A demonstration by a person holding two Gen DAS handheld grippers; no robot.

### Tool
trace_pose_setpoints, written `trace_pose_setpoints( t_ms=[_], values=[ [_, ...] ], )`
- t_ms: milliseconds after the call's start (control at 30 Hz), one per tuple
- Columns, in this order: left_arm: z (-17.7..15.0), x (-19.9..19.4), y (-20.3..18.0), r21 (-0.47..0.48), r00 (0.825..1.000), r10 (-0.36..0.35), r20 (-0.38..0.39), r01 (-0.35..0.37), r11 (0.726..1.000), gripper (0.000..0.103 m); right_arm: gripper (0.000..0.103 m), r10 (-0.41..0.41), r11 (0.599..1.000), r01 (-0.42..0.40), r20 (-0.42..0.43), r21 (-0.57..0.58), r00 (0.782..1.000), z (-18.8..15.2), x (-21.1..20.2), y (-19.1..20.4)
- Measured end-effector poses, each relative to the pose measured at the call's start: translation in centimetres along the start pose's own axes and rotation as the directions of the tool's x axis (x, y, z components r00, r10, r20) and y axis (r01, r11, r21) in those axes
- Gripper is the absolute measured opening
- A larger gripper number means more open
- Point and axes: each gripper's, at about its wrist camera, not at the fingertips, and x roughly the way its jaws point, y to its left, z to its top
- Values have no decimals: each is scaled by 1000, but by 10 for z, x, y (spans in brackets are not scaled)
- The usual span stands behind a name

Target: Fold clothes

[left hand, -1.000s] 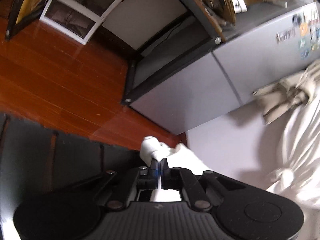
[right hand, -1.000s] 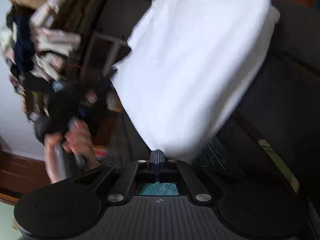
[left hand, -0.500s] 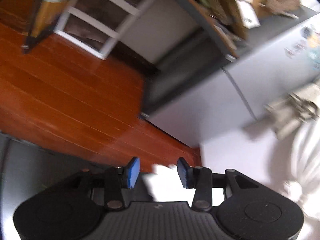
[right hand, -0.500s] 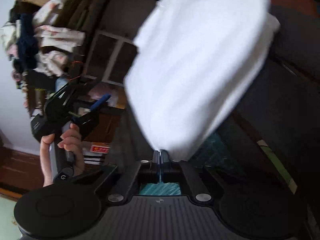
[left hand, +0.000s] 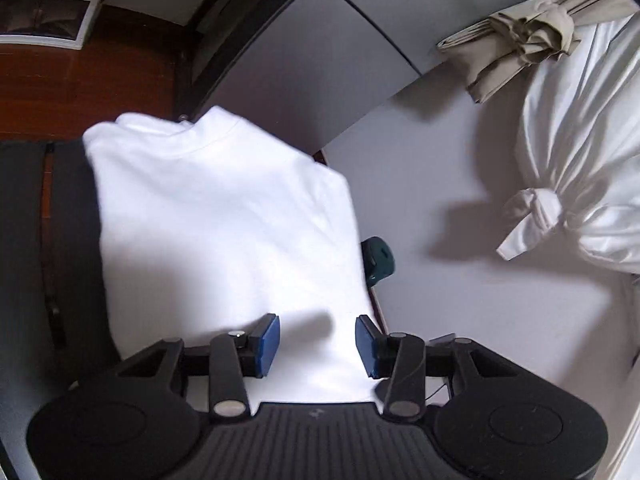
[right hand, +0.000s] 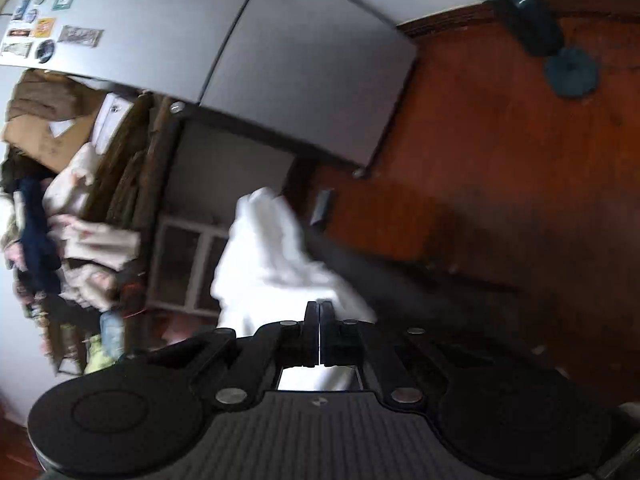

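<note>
Since a second ago, the left gripper (left hand: 316, 340) has let go of the white cloth corner it was pinching, and its blue pads (left hand: 269, 338) now stand apart with nothing pressed between them. Both camera views have also swung: the left wrist view now looks down on the white shirt (left hand: 224, 232), while the right wrist view has turned toward the wooden floor (right hand: 500, 152) and a grey fridge (right hand: 240, 60).

In the left wrist view, the shirt fills the centre and lower left of the frame as a neat rectangle, its collar toward the upper left. It lies on a dark surface (left hand: 36, 260). The released jaws hover just above its near edge at the bottom of the frame. At the right of the frame are a knotted white bundle (left hand: 572, 184) and a beige bundle (left hand: 520, 36).

In the right wrist view, the right gripper (right hand: 319, 316) is clenched on a fold of the same white shirt (right hand: 264, 260), which rises in a bunched, blurred shape from the jaws toward the centre of the frame. A cluttered shelf (right hand: 60, 220) sits at the left.

The step in hand appears to be laying down a fold, with one side already dropped. The next move likely calls for the right jaws to lower their edge flat and release, keeping the fold square.
</note>
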Motion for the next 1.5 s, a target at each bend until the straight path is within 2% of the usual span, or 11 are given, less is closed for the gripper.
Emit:
trace_pose_setpoints(
  t_ms=[100, 200, 300, 433, 733, 967, 1100, 1233, 1300, 1367, 1500],
  values=[
    [-4, -10, -9, -4, 999, 16, 32, -15, 1000, 39, 3, 25, 999, -23, 49, -32, 998, 9, -24, 6],
    [-21, -24, -28, 65, 999, 4, 49, -7, 998, 41, 4, 89, 996, -90, -117, -6, 989, 15, -24, 3],
    [-49, -30, -46, 173, 997, 35, 68, -46, 984, 42, 5, 30, 999, -37, -166, -39, 986, 15, -23, 0],
    [-72, -26, -47, 176, 998, 53, 43, -60, 983, 42, 12, 36, 999, -34, -209, 11, 977, 15, -9, -10],
    [-93, -25, -22, 220, 996, 89, 1, -87, 972, 36, 4, 11, 1000, -12, -97, -7, 995, 8, -2, -8],
    [-98, -41, -27, 211, 995, 103, -2, -100, 972, 42, 31, -31, 999, 28, -95, -30, 995, 20, -29, -6],
    [-98, -47, -21, 160, 997, 77, 1, -76, 984, 43, 31, 31, 999, -25, -185, 35, 982, 15, -16, -13],
    [-97, -48, -15, 141, 997, 80, 3, -79, 987, 43, 35, -12, 1000, 10, -194, -8, 981, 5, -1, -1],
    [-96, -49, -10, 130, 998, 67, -1, -66, 989, 43, 32, -12, 1000, 8, -187, -22, 982, 1, 6, 5],
    [-97, -49, -4, 135, 998, 66, -8, -64, 989, 42, 12, -27, 999, 20, -168, -45, 985, -2, 11, 6],
    [-99, -52, 12, 93, 1000, 26, -16, -25, 995, 35, 9, -14, 1000, 12, -121, -11, 993, -2, 6, 1]
  ],
)
